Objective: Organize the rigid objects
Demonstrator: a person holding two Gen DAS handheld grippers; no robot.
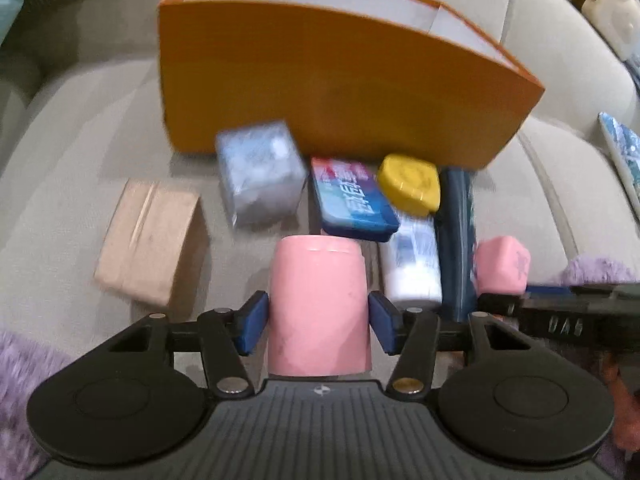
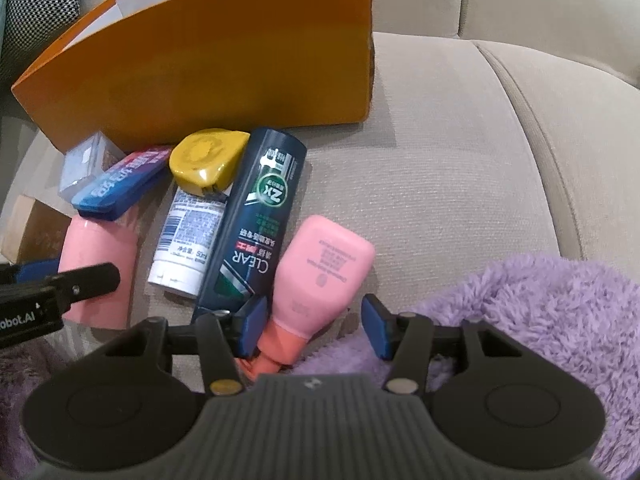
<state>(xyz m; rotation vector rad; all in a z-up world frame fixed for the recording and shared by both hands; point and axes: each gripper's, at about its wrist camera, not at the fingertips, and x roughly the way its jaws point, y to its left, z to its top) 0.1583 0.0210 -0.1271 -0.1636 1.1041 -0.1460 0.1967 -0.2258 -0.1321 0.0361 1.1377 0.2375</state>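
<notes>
An orange box [image 1: 320,80] stands open-topped on a beige sofa; it also shows in the right wrist view [image 2: 208,60]. Before it lie several items: a pink cylinder [image 1: 318,304], a clear cube [image 1: 260,172], a blue tin [image 1: 352,200], a yellow case [image 1: 410,182], a white tube [image 1: 414,264], a dark CLEAR bottle [image 2: 256,220] and a pink bottle [image 2: 320,272]. My left gripper [image 1: 318,322] is open, its pads on either side of the pink cylinder. My right gripper [image 2: 314,326] is open around the pink bottle's neck end.
A brown cardboard box [image 1: 150,242] lies left of the pile. Purple fluffy fabric [image 2: 532,320] covers the near right of the sofa seat. Cushions and a printed item [image 1: 624,152] sit at the far right.
</notes>
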